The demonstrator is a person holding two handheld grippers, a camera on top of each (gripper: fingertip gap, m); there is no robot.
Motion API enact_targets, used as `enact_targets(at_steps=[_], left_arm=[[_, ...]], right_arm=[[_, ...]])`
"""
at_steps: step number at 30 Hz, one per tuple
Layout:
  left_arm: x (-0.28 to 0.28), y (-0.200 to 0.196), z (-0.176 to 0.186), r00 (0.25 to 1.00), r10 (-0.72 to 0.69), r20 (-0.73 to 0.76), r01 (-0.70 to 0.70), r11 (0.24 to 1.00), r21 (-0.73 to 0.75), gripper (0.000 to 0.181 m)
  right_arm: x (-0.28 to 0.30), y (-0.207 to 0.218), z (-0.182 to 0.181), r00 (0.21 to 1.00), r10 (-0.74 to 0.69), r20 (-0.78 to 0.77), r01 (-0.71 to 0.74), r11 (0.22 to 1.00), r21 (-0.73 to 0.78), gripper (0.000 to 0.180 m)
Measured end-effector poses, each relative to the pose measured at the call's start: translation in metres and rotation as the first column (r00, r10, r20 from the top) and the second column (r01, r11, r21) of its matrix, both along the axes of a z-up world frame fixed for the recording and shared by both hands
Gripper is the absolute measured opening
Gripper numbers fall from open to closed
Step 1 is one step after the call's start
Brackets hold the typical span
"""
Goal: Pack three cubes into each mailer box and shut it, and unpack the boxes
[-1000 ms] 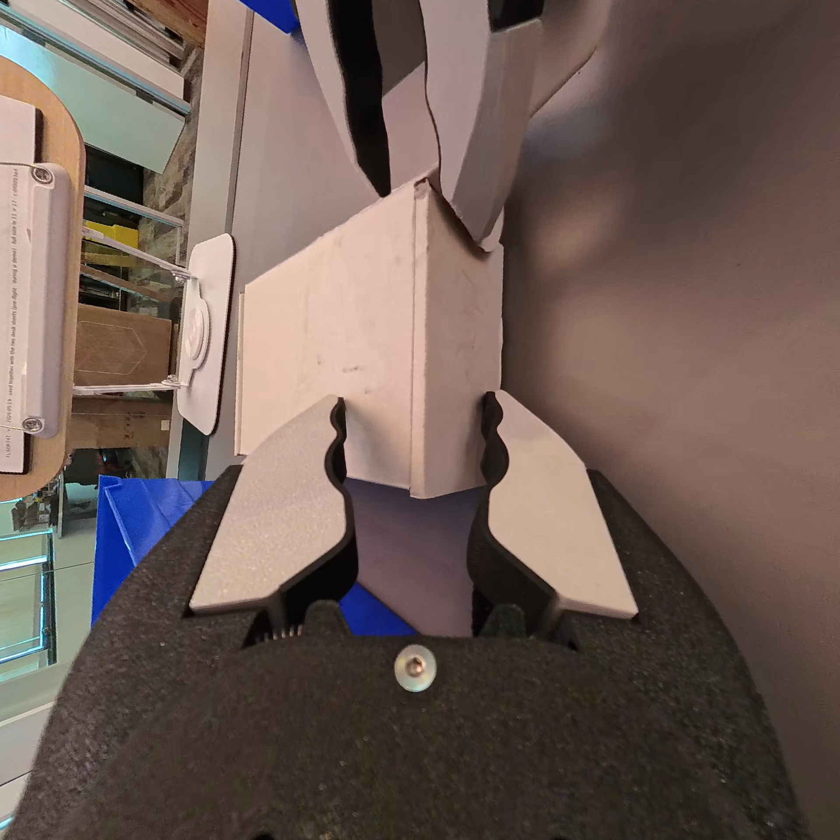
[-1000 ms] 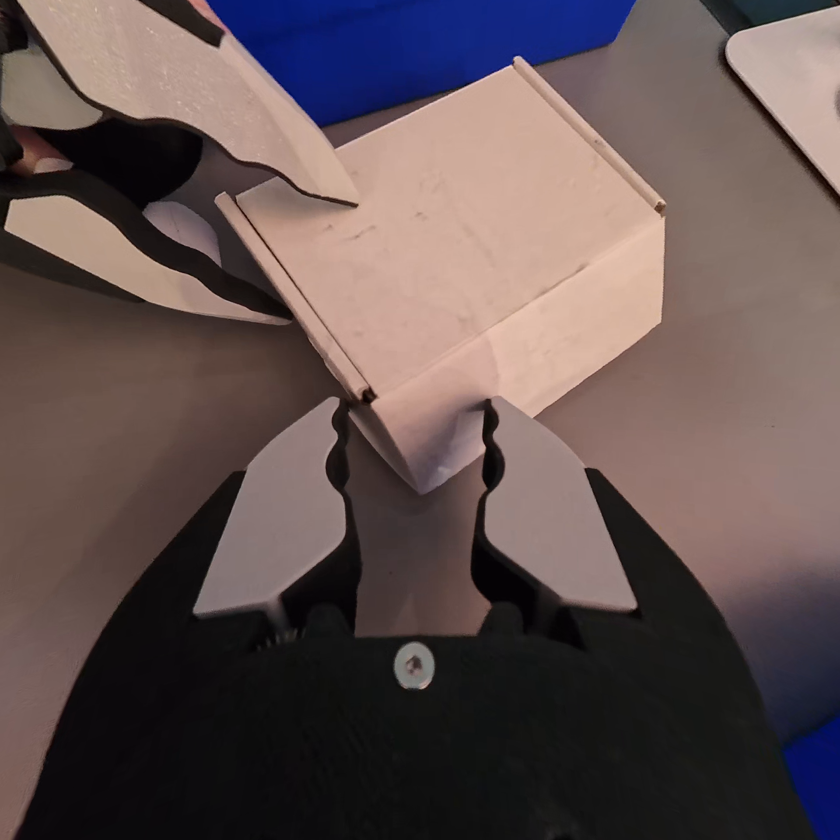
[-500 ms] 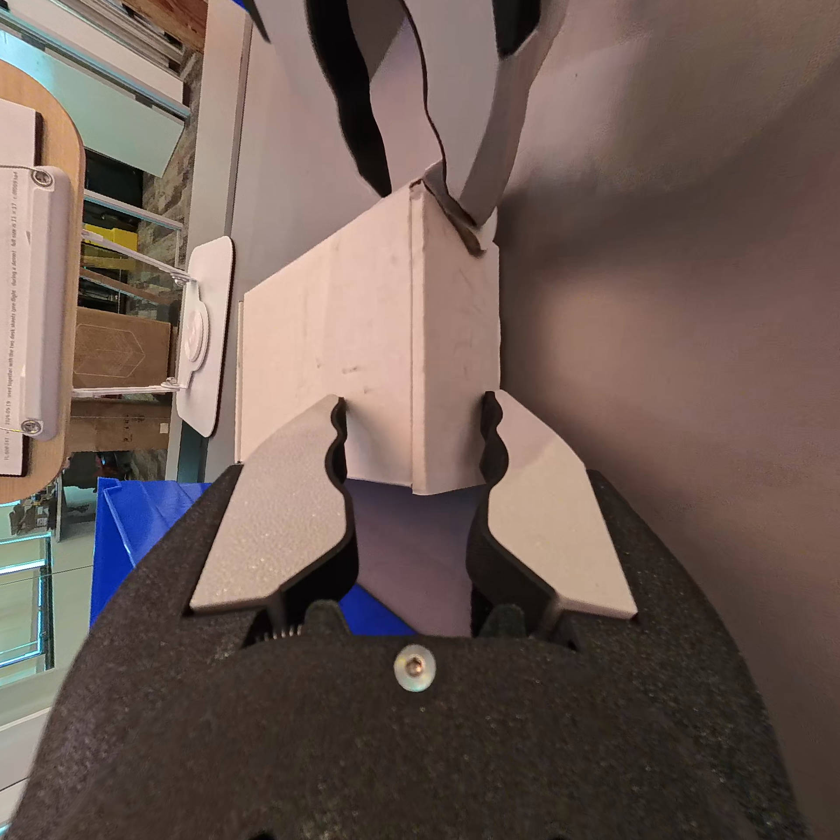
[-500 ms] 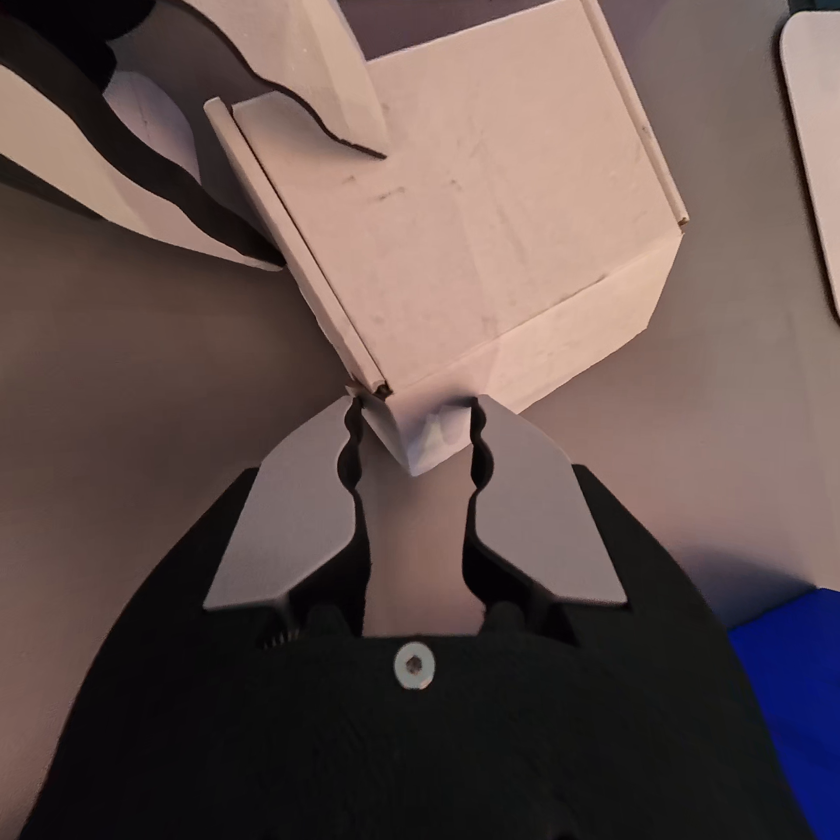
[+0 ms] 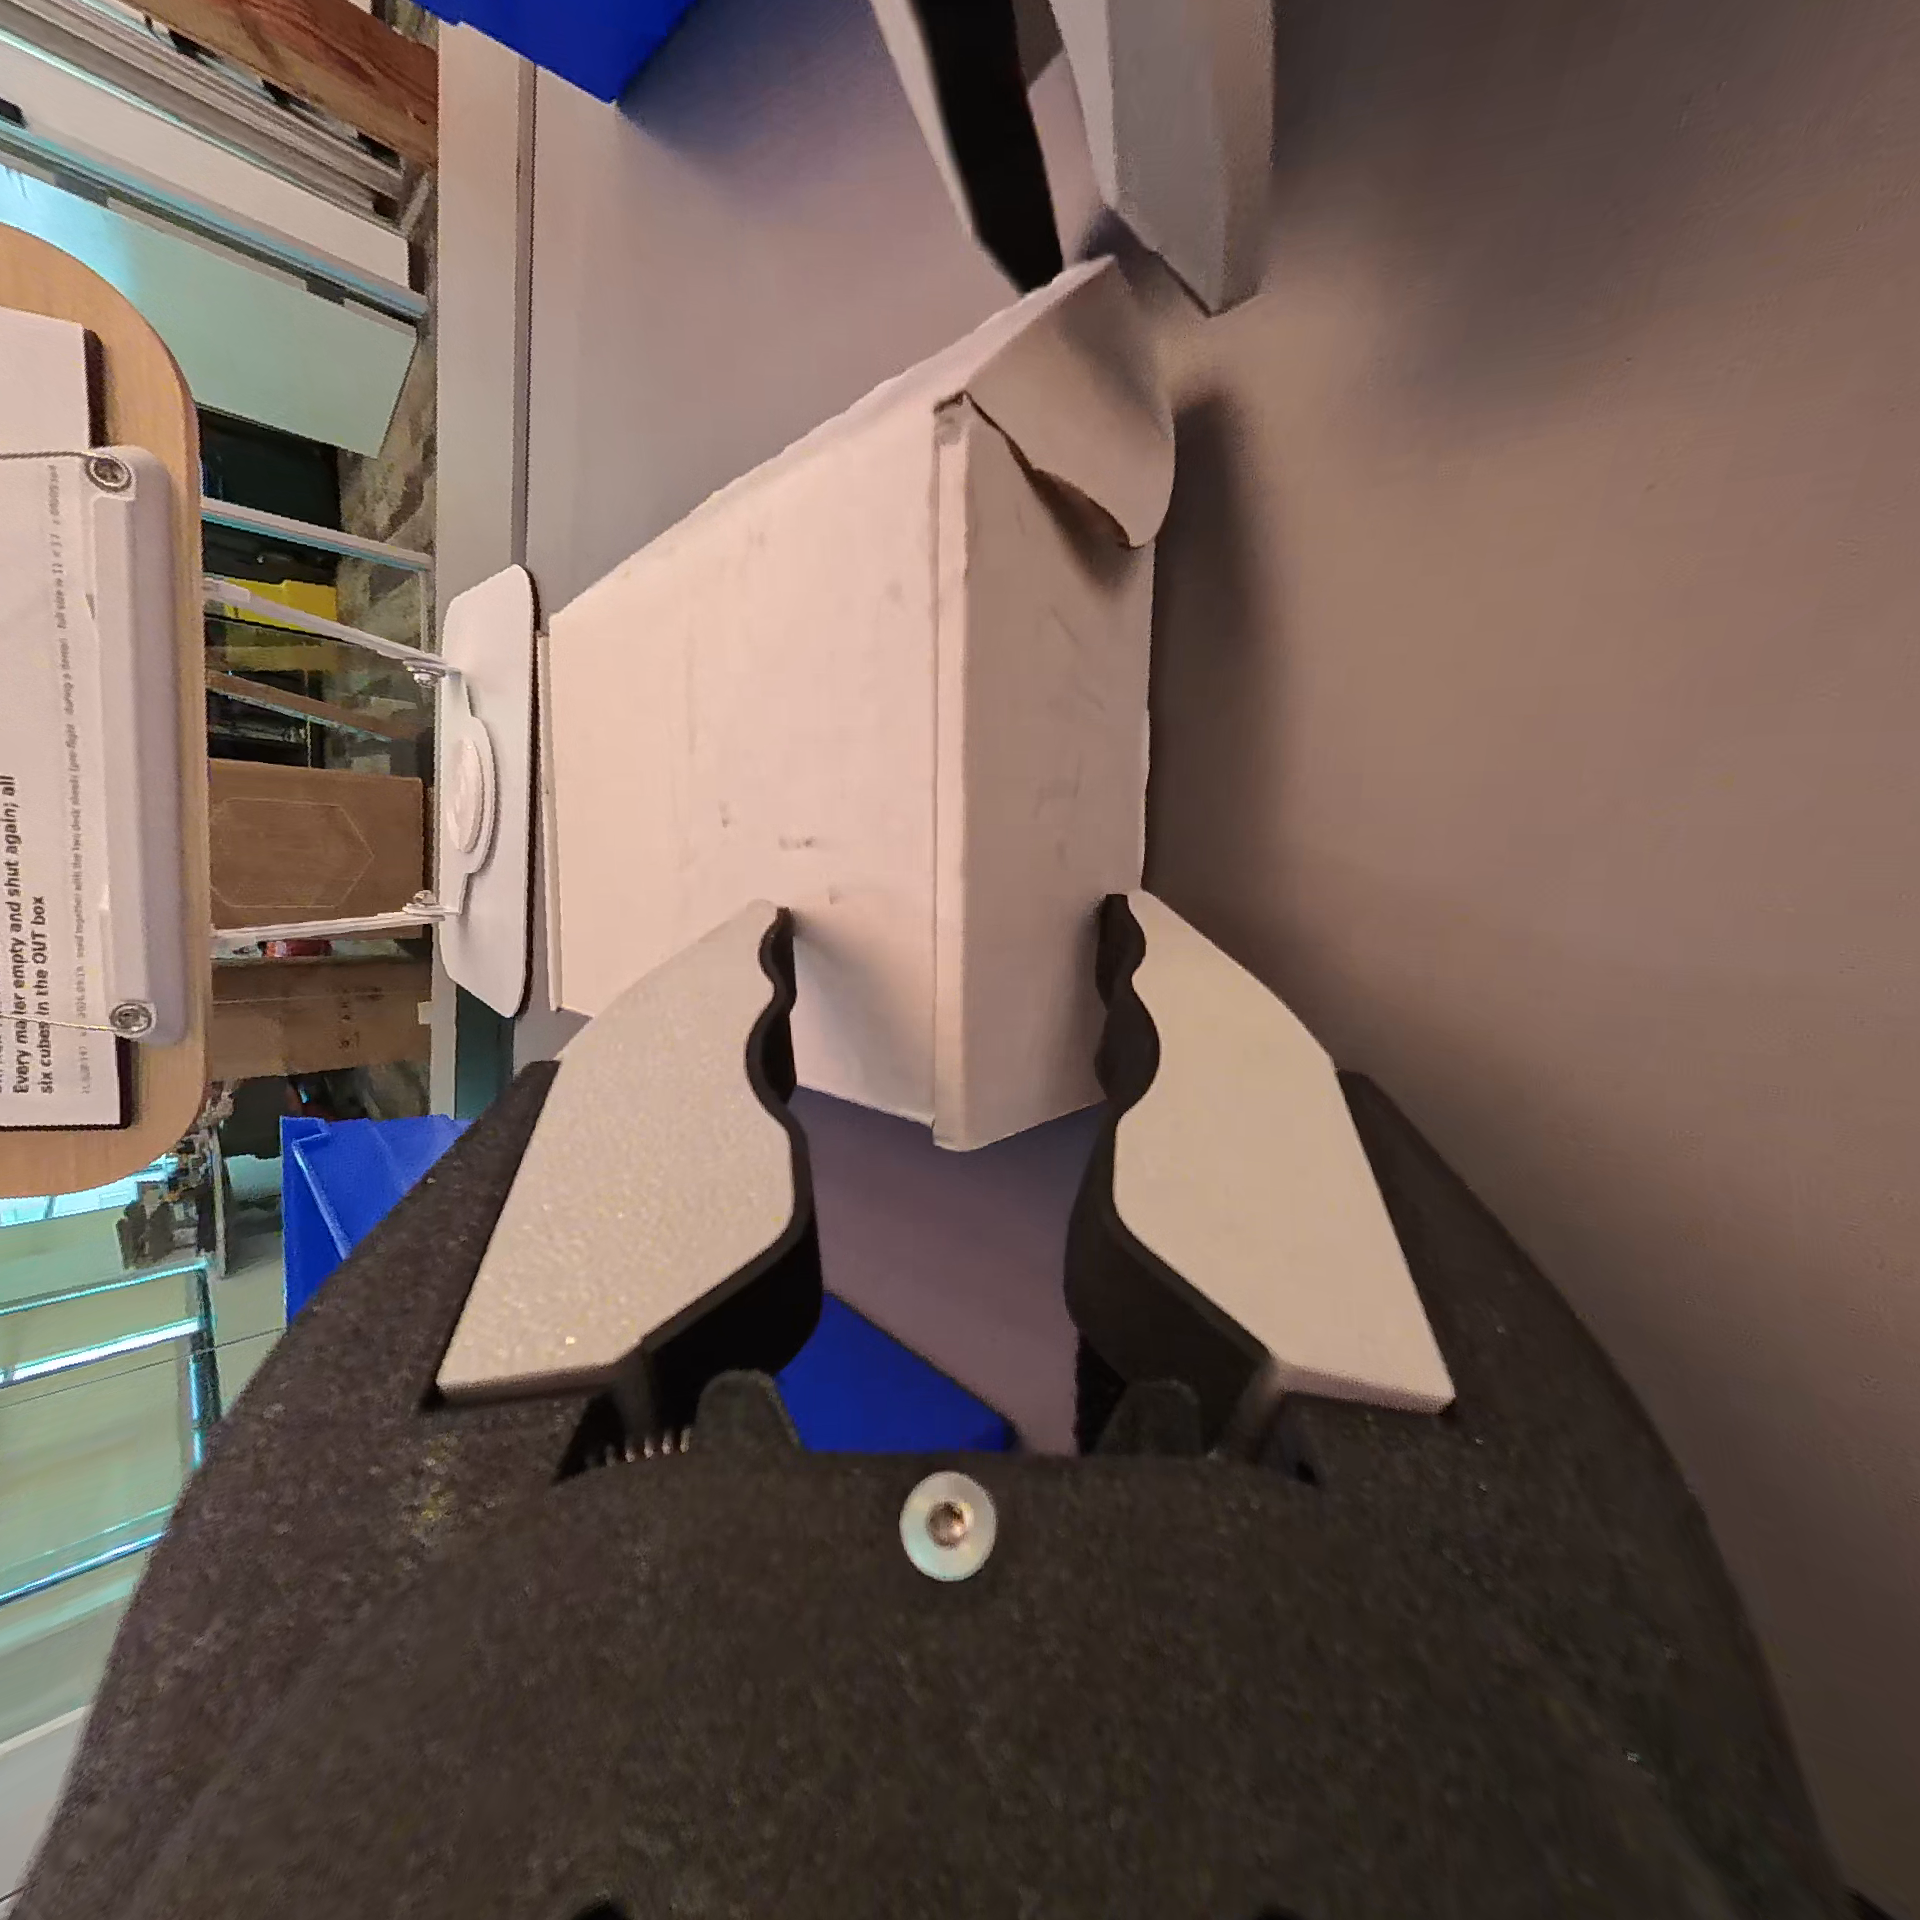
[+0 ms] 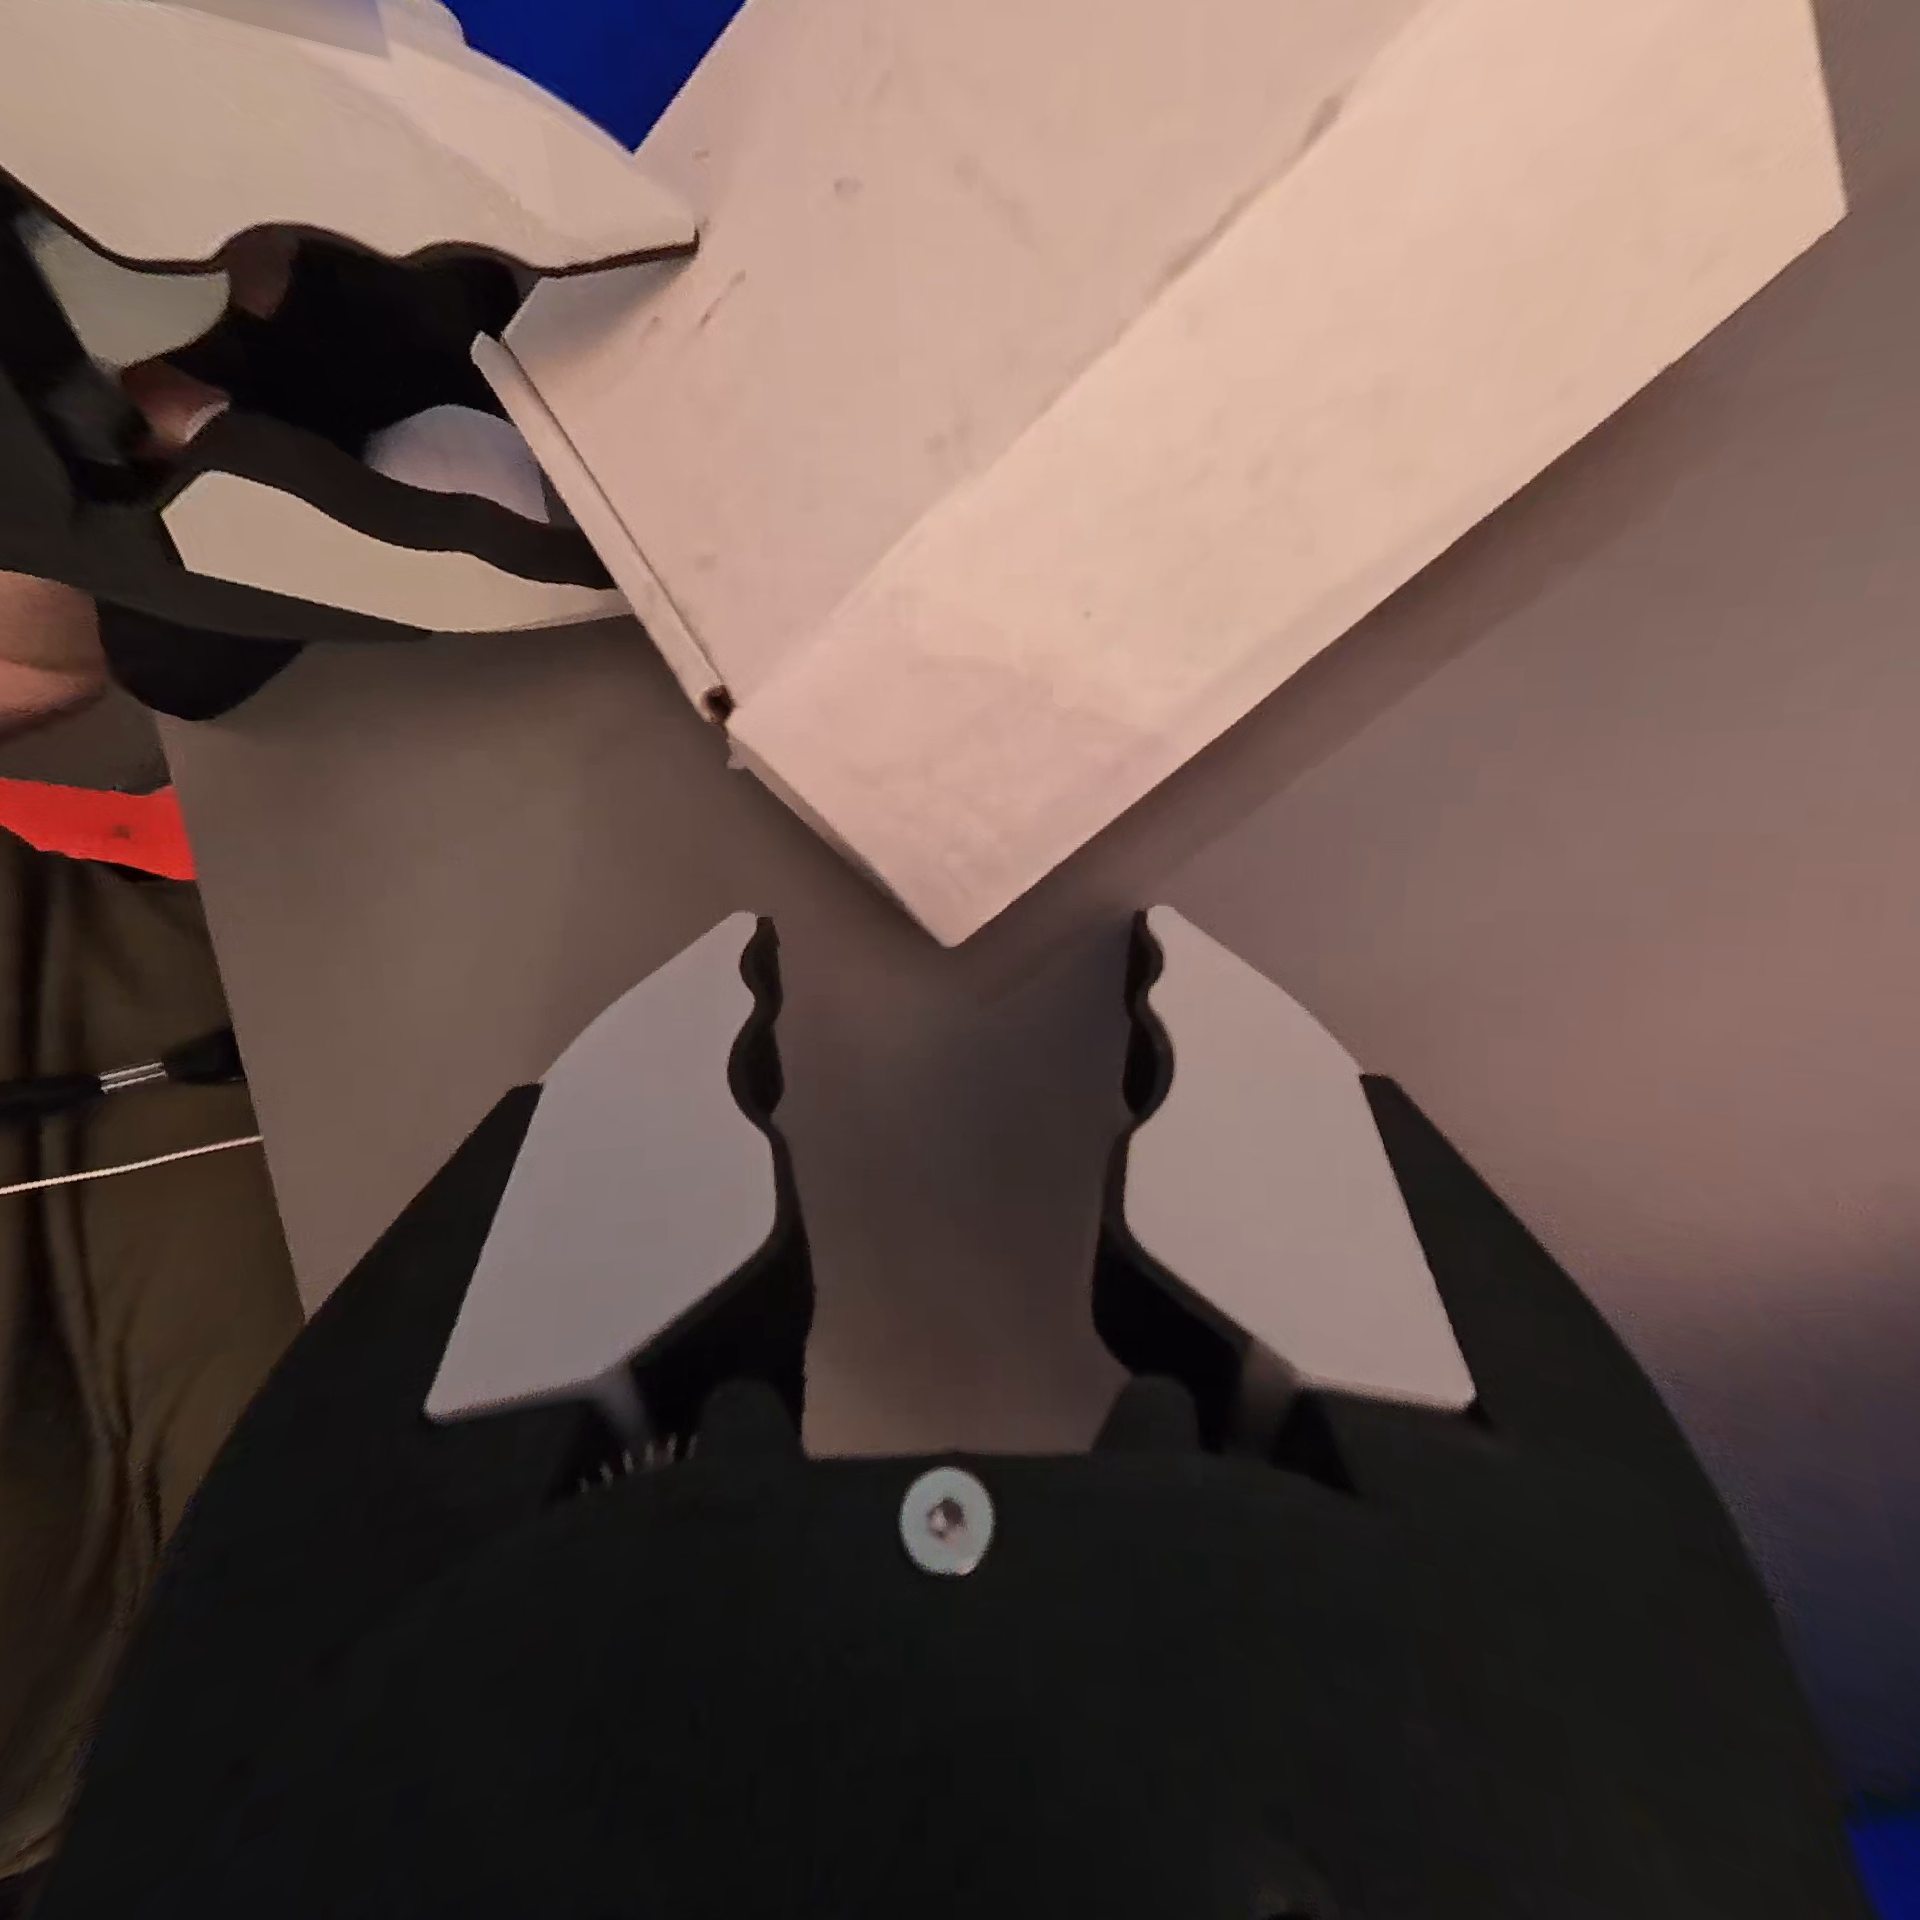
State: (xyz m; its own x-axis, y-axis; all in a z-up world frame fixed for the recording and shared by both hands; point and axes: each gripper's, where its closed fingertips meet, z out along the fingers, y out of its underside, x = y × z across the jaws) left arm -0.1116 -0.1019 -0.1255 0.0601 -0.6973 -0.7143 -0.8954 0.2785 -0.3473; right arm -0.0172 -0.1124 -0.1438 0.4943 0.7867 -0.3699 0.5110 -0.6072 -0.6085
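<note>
1. While it lies flat on the grey counter (image 5: 1507, 935), the white mailer box (image 5: 748, 790) has its lid down; its contents are hidden
2. Blue bin (image 5: 343, 1184), beyond the counter edge: only a corner shows, and the inside is out of sight
3. Left gripper (image 5: 945, 925): turned on its side, fingers apart, straddling the box's near corner with one finger over the lid and one down by the counter; whether they press the card cannot be told
4. Right gripper (image 6: 951, 925): fingers apart, nothing between them, and the box corner lies just ahead of the tips
5. Change from half a second ago: the right gripper then had that corner between its fingers and has since drawn back clear; the box has swung round in its view
6. Flap (image 5: 1081, 447) at the far corner: now bent outward and lifted, where earlier it lay closer in
7. In the left wrist view the right gripper is blurred and cut off at the top edge; a wooden stand (image 5: 94, 1039) with a printed sheet is cut off at the left
</note>
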Motion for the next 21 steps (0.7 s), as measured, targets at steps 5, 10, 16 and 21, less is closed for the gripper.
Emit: enact_targets(at_steps=[5,10,16,21], left_arm=[[-0.002,-0.001,0.000,1.000,-0.013,-0.016,0.013,1.000,0.011,0.056],[-0.003,-0.001,0.000,1.000,-0.012,-0.016,0.012,1.000,0.010,0.056],[-0.003,0.000,0.000,1.000,-0.012,-0.009,0.012,1.000,0.003,0.055],[-0.003,0.000,0.000,1.000,-0.005,-0.004,0.005,1.000,-0.004,0.055]], right_arm=[[-0.008,0.001,0.001,0.997,-0.010,-0.070,0.006,0.998,-0.058,0.057],[-0.013,0.003,-0.002,0.997,-0.035,-0.073,0.031,0.998,-0.056,0.040],[-0.009,0.004,0.001,0.995,-0.057,-0.081,0.054,0.998,-0.038,0.033],[0.000,0.013,0.008,0.997,-0.081,-0.001,0.081,0.992,0.093,0.029]])
